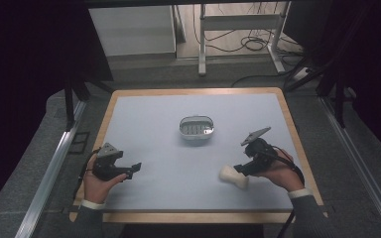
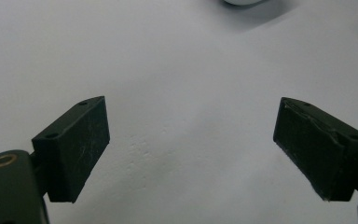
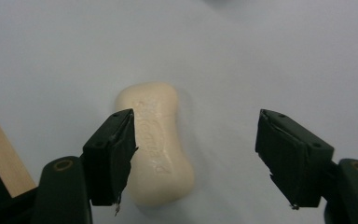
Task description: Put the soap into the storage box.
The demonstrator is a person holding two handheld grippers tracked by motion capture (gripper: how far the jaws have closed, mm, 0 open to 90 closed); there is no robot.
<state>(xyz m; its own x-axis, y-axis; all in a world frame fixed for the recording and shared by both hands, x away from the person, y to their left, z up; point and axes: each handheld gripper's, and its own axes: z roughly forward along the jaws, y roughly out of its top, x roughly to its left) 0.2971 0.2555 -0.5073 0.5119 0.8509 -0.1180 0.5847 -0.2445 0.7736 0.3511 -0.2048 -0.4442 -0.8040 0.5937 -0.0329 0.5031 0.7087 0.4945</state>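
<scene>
Soap bar (image 3: 156,144), cream-coloured, waisted in the middle, with embossed lettering along its top, lying flat on the pale grey table mat (image 1: 168,148) in the near right part, not far from the front wooden edge. Seen from the right gripper view, sitting between the jaws but off-centre: right up against the left-hand pad (image 3: 114,156), with a clear gap to the other pad, so not clamped. Right gripper (image 1: 239,170) held low at the bar from its right side, jaws partly spread and not pressing, in a hand with a grey sleeve and white cuff. Farther back, around the middle of the mat, a small oval soap dish (image 1: 196,129) with a ribbed insert, well apart from the bar. On the near left of the mat, left gripper (image 1: 131,171) in the other hand, jaws spread wide over bare mat, nothing between them. Beyond the table: metal frame legs and loose cables on the floor.
</scene>
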